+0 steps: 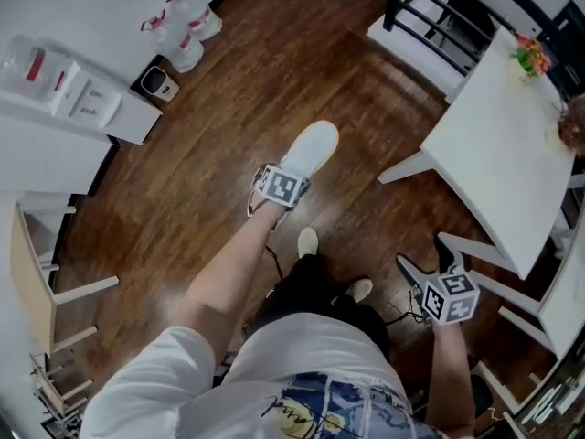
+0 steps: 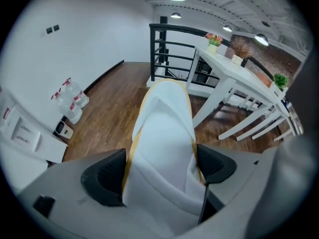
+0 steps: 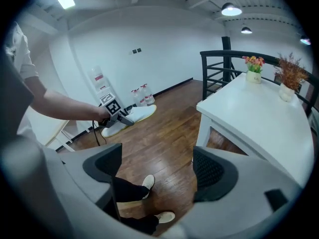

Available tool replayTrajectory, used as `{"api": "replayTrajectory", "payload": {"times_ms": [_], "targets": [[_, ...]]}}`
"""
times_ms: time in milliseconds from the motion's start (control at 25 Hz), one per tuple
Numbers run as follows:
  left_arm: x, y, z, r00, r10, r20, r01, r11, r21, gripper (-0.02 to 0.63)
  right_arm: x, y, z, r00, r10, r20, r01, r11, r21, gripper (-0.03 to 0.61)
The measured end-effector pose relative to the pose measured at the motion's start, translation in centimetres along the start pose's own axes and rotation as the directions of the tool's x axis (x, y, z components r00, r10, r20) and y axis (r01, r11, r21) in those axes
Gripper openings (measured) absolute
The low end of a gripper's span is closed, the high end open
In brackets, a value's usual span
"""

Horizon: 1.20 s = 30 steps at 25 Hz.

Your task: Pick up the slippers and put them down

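Slipper (image 1: 311, 147), white with a yellow-edged sole, is held clear of the wooden floor (image 1: 228, 108), clamped at one end by the left tool (image 2: 160, 169). Right tool (image 3: 157, 171) is held near the white surface (image 1: 503, 144), jaws apart, nothing between them.

The left gripper (image 1: 291, 174) grips a white soft slipper (image 1: 311, 147) over dark wooden floor (image 1: 210, 126); white rectangular tabletop (image 1: 503, 154) at three o'clock.

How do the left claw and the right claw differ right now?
The left claw is shut on a white slipper; the right claw is open and empty. The left claw is held out ahead, the right claw close beside the white table. Both point out over the wooden floor.
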<state>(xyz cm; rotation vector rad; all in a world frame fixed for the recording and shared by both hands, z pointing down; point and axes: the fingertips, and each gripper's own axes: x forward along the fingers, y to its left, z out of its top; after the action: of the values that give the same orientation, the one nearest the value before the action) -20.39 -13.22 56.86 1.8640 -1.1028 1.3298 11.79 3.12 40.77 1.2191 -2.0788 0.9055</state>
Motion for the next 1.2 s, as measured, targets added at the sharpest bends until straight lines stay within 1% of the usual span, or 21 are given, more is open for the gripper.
{"api": "replayTrajectory", "payload": {"times_ms": [120,200,280,360,400,560,600,720,800,840,920,960,1000,1040,1120,1200], "targets": [[7.1,2.9,-1.8,0.999,-0.028,-0.029,0.025,0.995,-0.093,0.439,6.9,-0.1,0.2,0.999,-0.031,-0.037,0.032,0.999,0.015,0.459],[12.8,4.0,-3.7,0.997,-0.060,-0.038,0.054,0.988,-0.146,0.440,11.9,-0.2,-0.5,0.998,-0.027,-0.064,0.030,0.999,0.038,0.458],[18.9,5.5,-5.9,0.996,-0.062,-0.060,0.049,0.979,-0.199,0.440,17.7,-0.6,-1.8,0.996,-0.007,-0.093,0.011,0.999,0.044,0.458],[25.5,6.6,-8.7,0.993,-0.065,-0.096,0.039,0.966,-0.256,0.440,23.7,-1.0,-4.6,0.991,0.019,-0.133,-0.013,0.999,0.047,0.457],[29.0,7.0,-9.8,0.993,-0.070,-0.099,0.040,0.959,-0.281,0.440,26.7,-1.3,-6.2,0.989,0.028,-0.148,-0.022,0.999,0.046,0.458],[42.7,9.3,-13.6,0.995,-0.068,-0.076,0.038,0.937,-0.347,0.439,38.6,-2.8,-12.3,0.984,0.048,-0.173,-0.041,0.998,0.040,0.458],[46.1,9.4,-14.6,0.995,-0.073,-0.070,0.043,0.933,-0.359,0.440,41.2,-3.3,-13.8,0.982,0.052,-0.180,-0.046,0.998,0.040,0.447],[55.7,8.4,-17.1,0.993,-0.103,-0.066,0.068,0.915,-0.397,0.440,47.8,-5.4,-17.9,0.980,0.063,-0.187,-0.055,0.997,0.046,0.446],[61.2,7.5,-18.6,0.988,-0.132,-0.083,0.086,0.905,-0.416,0.443,50.9,-6.6,-19.8,0.981,0.064,-0.182,-0.055,0.997,0.054,0.446],[63.4,7.2,-19.3,0.985,-0.141,-0.096,0.089,0.907,-0.412,0.447,52.1,-7.2,-20.5,0.982,0.060,-0.180,-0.052,0.997,0.049,0.446],[66.4,7.2,-19.9,0.986,-0.137,-0.097,0.090,0.918,-0.387,0.459,53.8,-8.1,-21.6,0.982,0.057,-0.179,-0.050,0.998,0.041,0.452],[67.1,7.4,-19.9,0.987,-0.133,-0.095,0.089,0.922,-0.376,0.461,54.3,-8.5,-22.0,0.982,0.059,-0.180,-0.051,0.998,0.049,0.453],[67.0,7.5,-20.2,0.985,-0.133,-0.106,0.085,0.927,-0.366,0.487,54.5,-8.8,-22.3,0.981,0.061,-0.182,-0.051,0.997,0.061,0.453],[66.4,7.3,-20.6,0.983,-0.134,-0.128,0.082,0.933,-0.352,0.515,54.3,-8.9,-22.5,0.980,0.065,-0.187,-0.052,0.996,0.071,0.453],[63.7,6.7,-21.6,0.975,-0.148,-0.163,0.091,0.946,-0.311,0.514,53.2,-8.5,-22.0,0.979,0.070,-0.192,-0.055,0.995,0.080,0.453],[59.9,6.4,-22.0,0.971,-0.158,-0.180,0.107,0.958,-0.266,0.514,51.4,-7.7,-20.4,0.980,0.071,-0.184,-0.056,0.995,0.088,0.453]]}}
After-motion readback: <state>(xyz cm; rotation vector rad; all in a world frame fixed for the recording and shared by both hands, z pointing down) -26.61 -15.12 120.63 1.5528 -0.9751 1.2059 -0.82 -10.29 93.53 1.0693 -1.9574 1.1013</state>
